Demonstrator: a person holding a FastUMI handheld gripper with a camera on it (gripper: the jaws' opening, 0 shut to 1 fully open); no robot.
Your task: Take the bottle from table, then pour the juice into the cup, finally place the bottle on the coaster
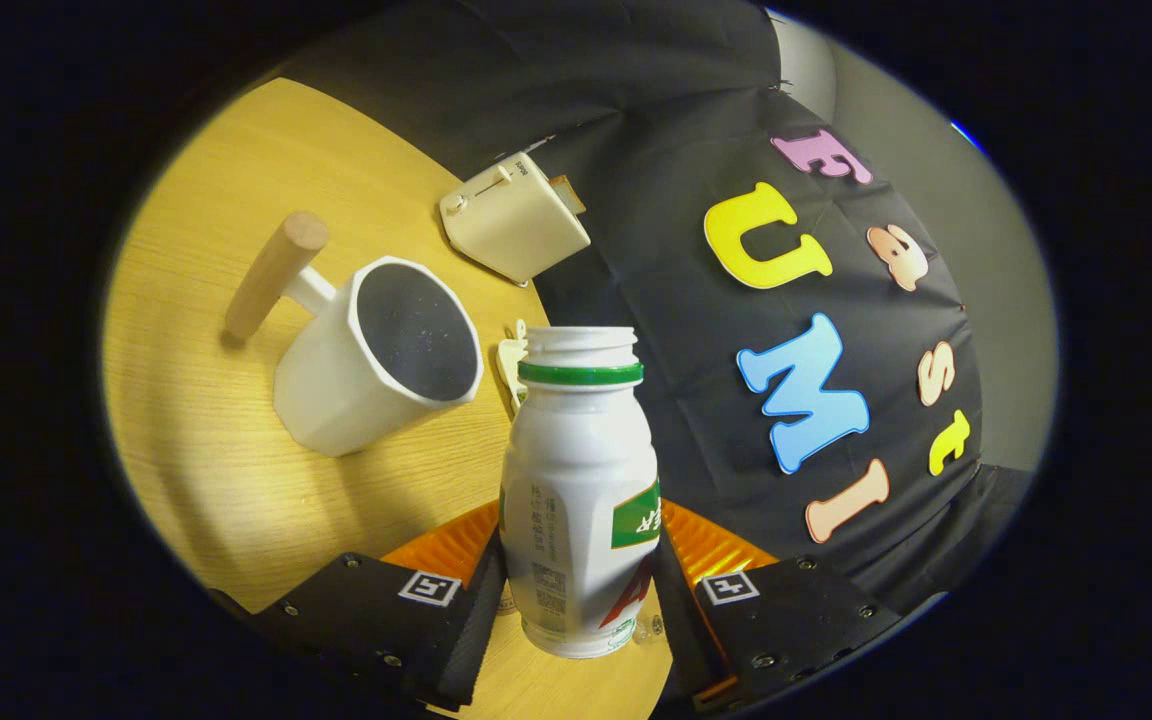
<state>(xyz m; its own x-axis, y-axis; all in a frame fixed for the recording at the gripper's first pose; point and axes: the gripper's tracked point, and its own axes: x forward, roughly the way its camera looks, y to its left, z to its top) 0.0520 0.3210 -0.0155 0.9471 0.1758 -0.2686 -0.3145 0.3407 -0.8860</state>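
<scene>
Tongs: the tongs (581, 600) are clamped on the bottle, one finger pressing on each side of its lower body.
Bottle: the white plastic bottle (576, 500) sits between the two fingers, held off the desk with its base above the wood. It has a green ring under the threaded neck, its cap is off and the mouth is open. A green and red label shows on its side; the print is too small to make out.
Tilt: the whole scene leans in the gripper view, so the desk slopes away to the left behind the bottle.
Cup: a white faceted cup (376, 360) stands on the desk to the left of and beyond the bottle, well apart from it. Its dark inside faces the camera, and a round wooden handle (274, 272) sticks out on its far left side. Whether anything is in it, I cannot tell.
Desk: light wood-grain desk (206, 440), bare around the cup.
Toaster: a cream toaster-like box (514, 215) with a slider on its face stands at the far edge of the desk, beyond the cup, against the black cloth wall.
Clip: a small pale clip-like thing (511, 365) peeks out just behind the bottle's neck, to its left; too hidden to name.
</scene>
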